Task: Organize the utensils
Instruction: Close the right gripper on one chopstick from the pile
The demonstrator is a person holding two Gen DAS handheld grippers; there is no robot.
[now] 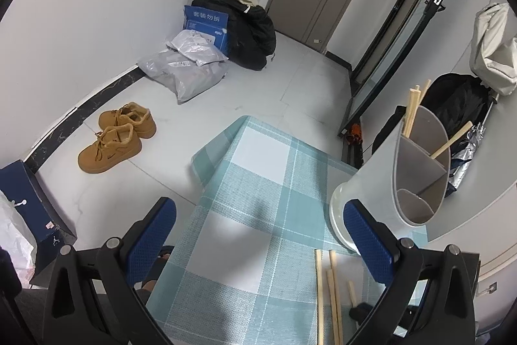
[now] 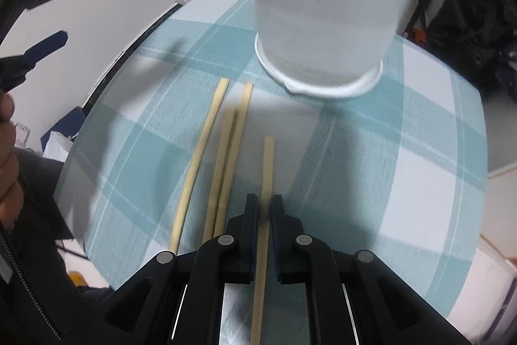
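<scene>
A white utensil holder [image 2: 323, 21] with grey dividers stands on the checked tablecloth [image 2: 404, 151]. Its compartments hold a few wooden chopsticks [image 1: 413, 109]. My right gripper [image 2: 265, 212] points steeply down and is shut on one chopstick [image 2: 267, 164], which runs back between the pads. Three more chopsticks [image 2: 223, 164] lie side by side just left of it. My left gripper [image 1: 260, 236] hovers open over the cloth's left part with nothing between its blue pads [image 1: 152, 235]; the holder [image 1: 387, 183] is by its right finger. It also shows, open, at the left edge of the right wrist view [image 2: 74, 5].
The table's corner [image 1: 242, 122] drops to a tiled floor with brown shoes [image 1: 116, 134], grey parcels [image 1: 187, 73] and a blue box [image 1: 29, 196]. Black bags [image 1: 458, 99] sit behind the holder. A person's hand [image 2: 6, 151] is at the left edge.
</scene>
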